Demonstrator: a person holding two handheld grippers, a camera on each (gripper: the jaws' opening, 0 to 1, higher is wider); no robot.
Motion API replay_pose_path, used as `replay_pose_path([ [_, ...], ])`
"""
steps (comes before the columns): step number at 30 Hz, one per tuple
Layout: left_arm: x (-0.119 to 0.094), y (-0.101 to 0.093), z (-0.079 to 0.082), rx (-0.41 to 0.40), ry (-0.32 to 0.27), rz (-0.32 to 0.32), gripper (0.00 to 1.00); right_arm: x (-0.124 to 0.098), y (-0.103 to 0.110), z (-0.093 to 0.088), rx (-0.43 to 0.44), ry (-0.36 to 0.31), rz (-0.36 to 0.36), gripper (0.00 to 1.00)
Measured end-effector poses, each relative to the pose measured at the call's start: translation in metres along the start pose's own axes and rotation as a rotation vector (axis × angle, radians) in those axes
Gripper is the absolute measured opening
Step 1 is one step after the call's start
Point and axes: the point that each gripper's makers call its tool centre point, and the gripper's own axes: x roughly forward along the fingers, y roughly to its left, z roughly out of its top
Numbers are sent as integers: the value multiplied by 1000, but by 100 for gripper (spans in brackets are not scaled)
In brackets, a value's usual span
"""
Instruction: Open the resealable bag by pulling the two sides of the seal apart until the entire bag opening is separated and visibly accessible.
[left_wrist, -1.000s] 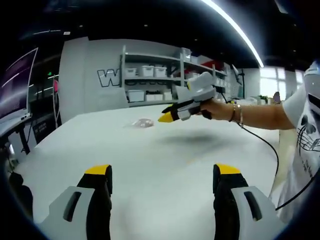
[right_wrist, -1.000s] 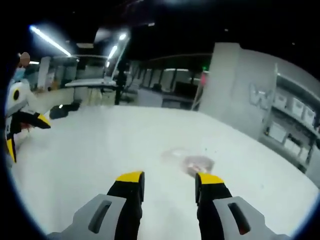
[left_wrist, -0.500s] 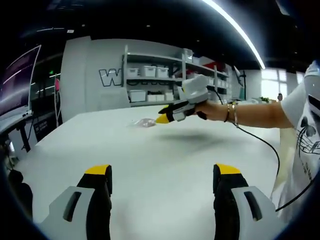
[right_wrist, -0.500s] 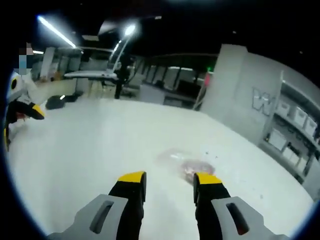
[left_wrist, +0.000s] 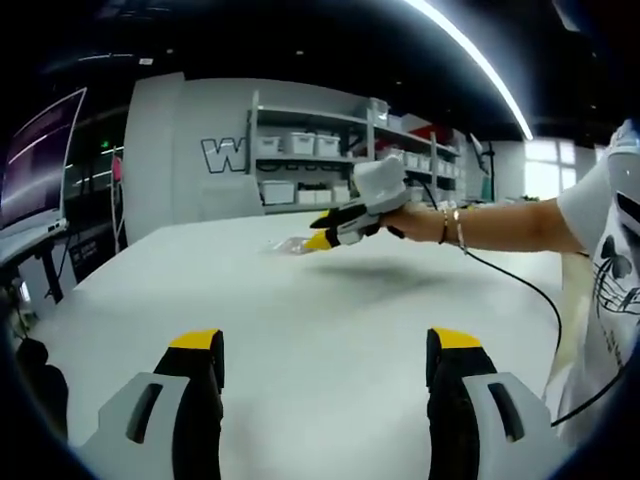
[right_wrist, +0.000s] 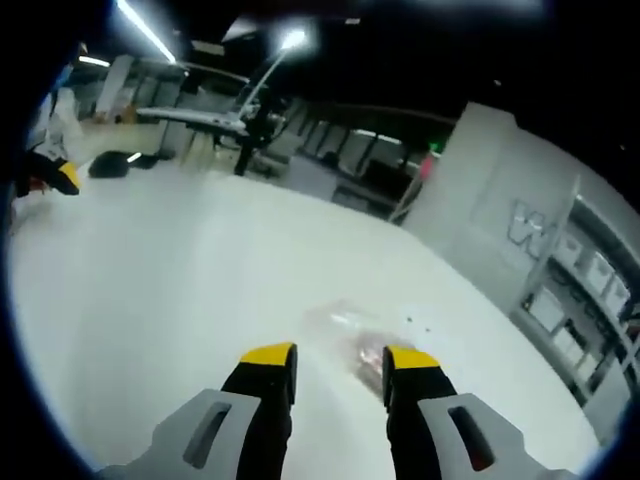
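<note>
Right hand-held gripper (right_wrist: 338, 358) narrowly parted above one resealable bag (right_wrist: 370, 340); left hand-held gripper (left_wrist: 325, 342) wide.

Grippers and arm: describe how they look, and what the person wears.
Left gripper: grey bodies with slots, black fingers capped in yellow. Right gripper is built the same; in the left gripper view its pale grey housing trails a black cable. The person wears a bracelet and a white printed T-shirt.

One clear resealable bag (right_wrist: 372, 338), two grippers (left_wrist: 322, 360) (right_wrist: 338, 362), one white table (left_wrist: 330, 320).
</note>
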Motion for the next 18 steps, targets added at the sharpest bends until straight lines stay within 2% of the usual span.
replay_pose_path([
  [5, -1, 4, -2, -4, 4, 7, 82, 9, -9, -4, -22, 15, -6, 31],
  [9, -2, 8, -2, -9, 4, 14, 82, 18, -7, -9, -72, 31, -1, 30],
  [18, -3, 11, 1, -3, 3, 14, 82, 34, -10, -8, -136, 38, -5, 28],
])
